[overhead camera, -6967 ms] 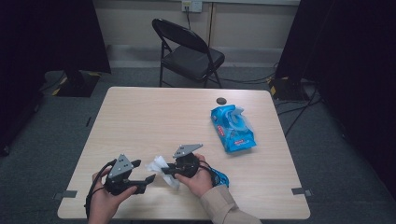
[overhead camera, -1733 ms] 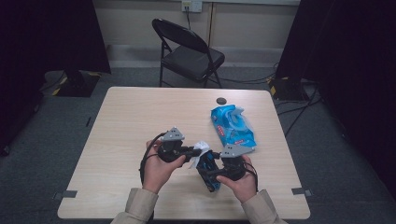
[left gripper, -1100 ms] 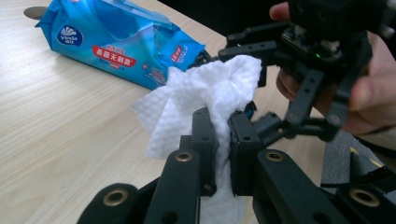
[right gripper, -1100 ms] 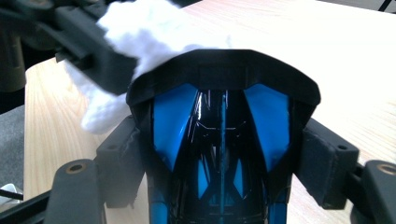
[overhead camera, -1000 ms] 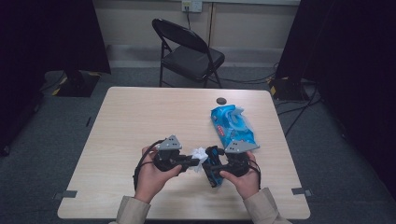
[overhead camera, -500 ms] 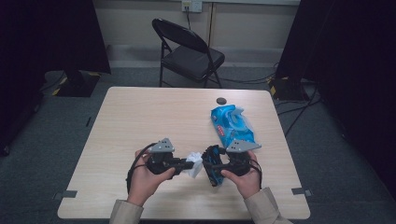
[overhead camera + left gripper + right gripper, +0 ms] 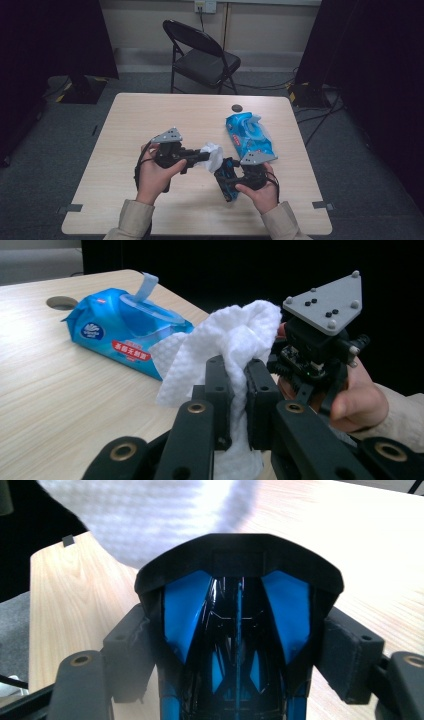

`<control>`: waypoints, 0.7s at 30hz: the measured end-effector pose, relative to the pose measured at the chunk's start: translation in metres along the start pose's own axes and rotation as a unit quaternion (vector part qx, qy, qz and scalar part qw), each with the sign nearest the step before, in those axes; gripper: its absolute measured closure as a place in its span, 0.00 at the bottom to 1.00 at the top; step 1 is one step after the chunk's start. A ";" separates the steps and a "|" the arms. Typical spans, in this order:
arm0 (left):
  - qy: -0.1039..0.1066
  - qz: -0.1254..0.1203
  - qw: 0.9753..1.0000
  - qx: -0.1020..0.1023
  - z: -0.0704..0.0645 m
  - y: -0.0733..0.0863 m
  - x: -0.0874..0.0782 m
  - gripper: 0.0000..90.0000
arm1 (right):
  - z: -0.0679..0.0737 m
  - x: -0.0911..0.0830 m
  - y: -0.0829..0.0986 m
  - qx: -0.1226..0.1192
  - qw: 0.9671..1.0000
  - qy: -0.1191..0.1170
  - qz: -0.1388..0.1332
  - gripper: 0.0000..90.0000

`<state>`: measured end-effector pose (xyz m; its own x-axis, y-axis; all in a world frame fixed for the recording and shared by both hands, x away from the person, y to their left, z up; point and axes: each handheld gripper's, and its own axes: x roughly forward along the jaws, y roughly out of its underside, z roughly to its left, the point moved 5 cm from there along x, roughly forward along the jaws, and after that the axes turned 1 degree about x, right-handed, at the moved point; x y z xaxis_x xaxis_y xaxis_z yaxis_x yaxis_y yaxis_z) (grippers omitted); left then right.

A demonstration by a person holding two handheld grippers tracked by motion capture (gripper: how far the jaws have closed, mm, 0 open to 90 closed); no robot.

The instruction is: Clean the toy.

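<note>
Wipe (image 7: 235, 340) folds are seen clearly in the left gripper view, pinched between the closed jaws of the left gripper (image 7: 235, 390); from the high view it is a white clump above the table (image 7: 150, 115). A black-and-blue toy car (image 7: 237, 645) is clamped by the right gripper (image 7: 231, 181). Its front is cut off, and a blurred wipe lies beyond.

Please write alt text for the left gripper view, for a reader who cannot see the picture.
The left hand-held gripper pinches a crumpled white wet wipe between its two black jaws above a light wooden table. Behind the wipe lies a blue wipes pack with its flap open. At the right, the person's other hand holds the right hand-held gripper, topped by a grey three-cornered plate.
</note>
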<state>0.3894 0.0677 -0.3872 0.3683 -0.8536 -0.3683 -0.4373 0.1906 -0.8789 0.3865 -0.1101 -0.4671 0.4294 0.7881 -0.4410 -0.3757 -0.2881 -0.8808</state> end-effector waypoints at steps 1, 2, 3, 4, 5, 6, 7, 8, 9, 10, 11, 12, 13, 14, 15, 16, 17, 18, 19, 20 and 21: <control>0.000 0.000 1.000 0.000 0.000 0.000 0.000 0.92 | 0.000 0.000 0.000 0.000 1.000 0.000 0.000 0.29; -0.005 0.007 1.000 0.000 0.001 0.001 0.006 0.92 | 0.001 0.000 0.000 -0.003 1.000 -0.002 -0.001 0.29; -0.005 0.013 1.000 -0.002 0.002 0.002 0.011 0.92 | 0.004 0.000 -0.002 -0.004 1.000 -0.006 -0.004 0.29; -0.014 0.018 1.000 -0.006 0.005 0.004 0.018 0.92 | 0.005 0.000 -0.003 -0.006 1.000 -0.007 -0.004 0.29; -0.014 0.018 1.000 -0.006 0.005 0.004 0.018 0.92 | 0.005 0.000 -0.003 -0.006 1.000 -0.007 -0.004 0.29; -0.022 0.026 0.999 -0.009 0.008 0.008 0.025 0.92 | 0.008 -0.001 -0.004 -0.010 1.000 -0.011 -0.007 0.29; -0.022 0.026 0.999 -0.009 0.008 0.008 0.025 0.92 | 0.008 -0.001 -0.004 -0.010 1.000 -0.011 -0.007 0.29; -0.027 0.031 0.999 -0.009 0.010 0.012 0.031 0.91 | 0.010 -0.001 -0.006 -0.013 1.000 -0.014 -0.008 0.29; -0.027 0.031 0.999 -0.009 0.010 0.012 0.031 0.91 | 0.010 -0.001 -0.006 -0.013 1.000 -0.014 -0.008 0.29; -0.025 0.035 0.999 -0.009 0.010 0.014 0.035 0.91 | 0.011 -0.001 -0.006 -0.015 1.000 -0.016 -0.008 0.29; -0.024 0.037 0.999 -0.012 0.011 0.017 0.038 0.91 | 0.012 -0.001 -0.006 -0.015 1.000 -0.016 -0.008 0.29; -0.022 0.035 0.999 -0.018 0.011 0.018 0.040 0.91 | 0.012 -0.001 -0.006 -0.015 1.000 -0.015 -0.007 0.29; -0.022 0.034 0.999 -0.019 0.011 0.019 0.040 0.91 | 0.012 0.000 -0.006 -0.017 1.000 -0.013 -0.005 0.29; -0.021 0.036 0.999 -0.020 0.011 0.020 0.040 0.91 | 0.011 0.000 -0.005 -0.016 1.000 -0.012 -0.003 0.29; -0.020 0.037 0.999 -0.020 0.011 0.020 0.040 0.91 | 0.011 0.000 -0.004 -0.015 1.000 -0.011 -0.003 0.29; -0.020 0.039 0.999 -0.019 0.010 0.021 0.039 0.92 | 0.010 0.000 -0.004 -0.014 1.000 -0.009 -0.002 0.29; -0.020 0.039 0.999 -0.019 0.010 0.021 0.039 0.92 | 0.010 0.000 -0.004 -0.014 1.000 -0.009 -0.002 0.29; -0.020 0.038 0.999 -0.017 0.009 0.021 0.038 0.92 | 0.009 0.000 -0.004 -0.014 1.000 -0.010 -0.001 0.29; -0.021 0.037 0.999 -0.016 0.009 0.021 0.037 0.92 | 0.009 0.000 -0.004 -0.013 1.000 -0.008 -0.002 0.29; -0.019 0.034 0.999 -0.016 0.008 0.022 0.036 0.92 | 0.010 0.000 -0.004 -0.015 1.000 -0.009 -0.002 0.29; -0.018 0.035 0.999 -0.015 0.008 0.022 0.034 0.92 | 0.010 0.000 -0.004 -0.014 1.000 -0.007 -0.002 0.29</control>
<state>0.3988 0.0466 -0.4217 0.3651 -0.8203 -0.4403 -0.4875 0.2345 -0.8411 0.3798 -0.1034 -0.4615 0.4183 0.7970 -0.4357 -0.3504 -0.3009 -0.8869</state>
